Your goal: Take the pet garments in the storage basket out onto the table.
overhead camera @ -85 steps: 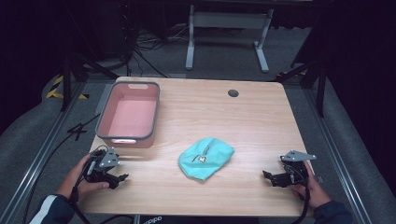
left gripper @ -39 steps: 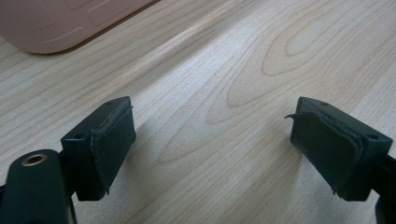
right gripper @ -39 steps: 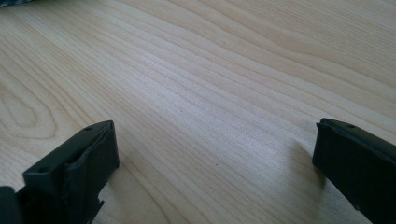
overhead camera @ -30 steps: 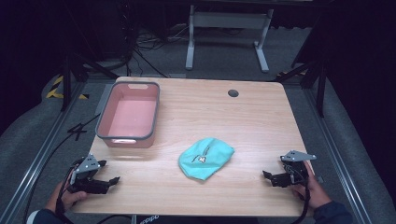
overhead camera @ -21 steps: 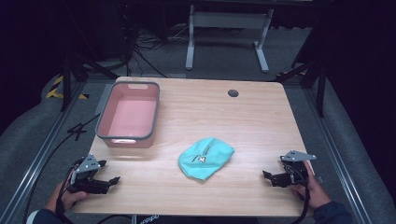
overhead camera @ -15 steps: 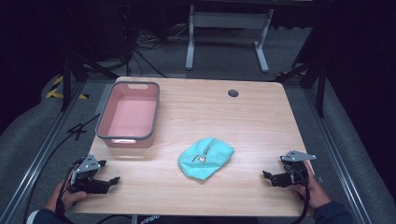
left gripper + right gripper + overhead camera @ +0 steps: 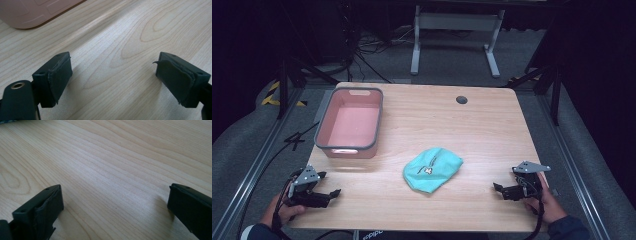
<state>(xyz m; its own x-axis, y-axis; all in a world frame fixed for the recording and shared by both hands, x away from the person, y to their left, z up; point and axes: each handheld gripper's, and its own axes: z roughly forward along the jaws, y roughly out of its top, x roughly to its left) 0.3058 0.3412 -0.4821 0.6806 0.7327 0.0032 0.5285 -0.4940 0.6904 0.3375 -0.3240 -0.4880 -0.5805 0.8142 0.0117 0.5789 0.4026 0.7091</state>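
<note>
Teal pouch [image 7: 432, 169]: lies on the desk [image 7: 472, 125] a little toward the near edge, about midway between the two side edges, well apart from both grippers.
Look: crumpled soft fabric with a small pale tag or zip pull on top; what the tag is cannot be told.
Handling, as a judgement: light, limp and likely to sag or fold when lifted; not fragile, not slippery on the wood.
Where to take hold: a raised fold near its right edge or the bunched top by the tag, pinching cloth rather than scooping under it.
Pink bin [image 7: 350, 122]: stands near the far left corner of the desk, nothing inside, well apart from the pouch.
Left gripper [image 7: 331, 193]: held low at the near left corner, jaws spread wide with bare wood between them [image 7: 113, 75]; a corner of the bin [image 7: 32, 11] shows beyond.
Right gripper [image 7: 498, 188]: held low near the near right corner, jaws likewise wide apart over bare wood [image 7: 115, 202], holding nothing.
Likely next move: either gripper reaches inward to the pouch.
</note>
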